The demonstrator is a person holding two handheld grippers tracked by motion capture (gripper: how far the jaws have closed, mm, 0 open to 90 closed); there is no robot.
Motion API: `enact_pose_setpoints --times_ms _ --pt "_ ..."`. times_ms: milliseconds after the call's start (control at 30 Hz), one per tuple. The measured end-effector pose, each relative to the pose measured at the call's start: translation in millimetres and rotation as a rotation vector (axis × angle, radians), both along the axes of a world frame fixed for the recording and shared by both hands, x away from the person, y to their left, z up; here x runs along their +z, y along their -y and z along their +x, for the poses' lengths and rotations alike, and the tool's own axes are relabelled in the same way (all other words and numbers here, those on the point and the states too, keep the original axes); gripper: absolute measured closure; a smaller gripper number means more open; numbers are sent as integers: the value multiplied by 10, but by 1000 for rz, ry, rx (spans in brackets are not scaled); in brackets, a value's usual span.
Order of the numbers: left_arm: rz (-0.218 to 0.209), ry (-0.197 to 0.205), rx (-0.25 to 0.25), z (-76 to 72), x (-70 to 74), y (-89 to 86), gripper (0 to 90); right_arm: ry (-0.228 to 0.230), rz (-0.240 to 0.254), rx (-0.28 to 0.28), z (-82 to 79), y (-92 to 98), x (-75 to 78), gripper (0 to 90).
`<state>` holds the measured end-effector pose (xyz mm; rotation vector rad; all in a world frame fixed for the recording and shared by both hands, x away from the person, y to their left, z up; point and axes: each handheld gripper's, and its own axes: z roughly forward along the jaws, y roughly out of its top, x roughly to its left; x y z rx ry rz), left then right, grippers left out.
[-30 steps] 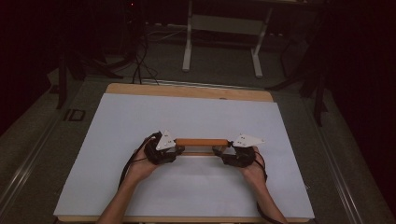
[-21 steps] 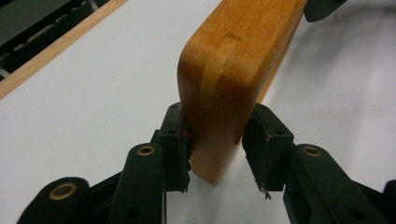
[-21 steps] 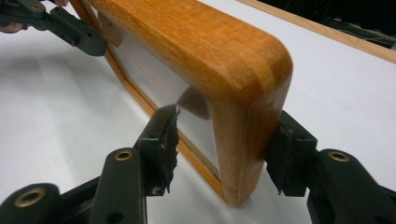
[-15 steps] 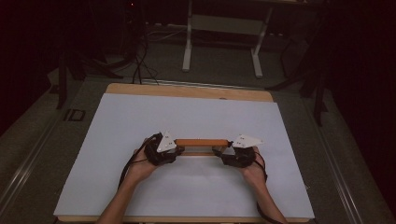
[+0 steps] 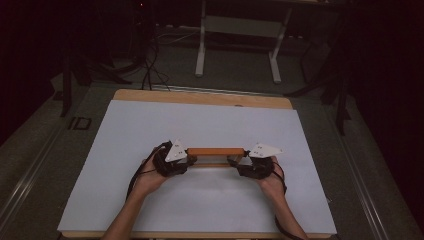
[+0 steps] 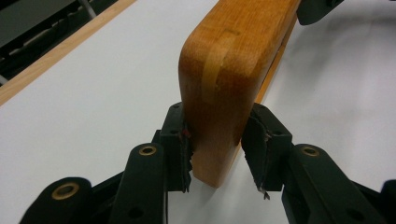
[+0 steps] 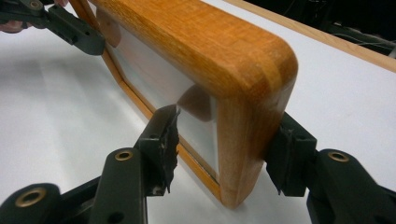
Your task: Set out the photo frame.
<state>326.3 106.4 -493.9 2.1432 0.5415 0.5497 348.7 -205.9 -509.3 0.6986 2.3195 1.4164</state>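
Nothing had shifted since the earlier frames: both hands stayed put, holding the wooden frame (image 5: 216,151) upright on edge over the white tabletop (image 5: 125,130). The left gripper (image 6: 215,149) had its jaws clamped on one end; the right gripper (image 7: 219,140) straddled the other corner, contact uncertain. Stiff and light, probably, but its glass pane (image 7: 159,84) looked fragile, so wooden ends suit gripping. Its far face stayed hidden.
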Motion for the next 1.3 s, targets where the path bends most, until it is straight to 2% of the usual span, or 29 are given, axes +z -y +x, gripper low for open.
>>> enact_pose_setpoints --times_ms 633,1300 --pt "-28 -40 10 11 83 -87 632 6 24 13 25 -51 85 487" --pt "-69 -89 2 40 129 -155 631 -15 41 22 25 -68 124 500"
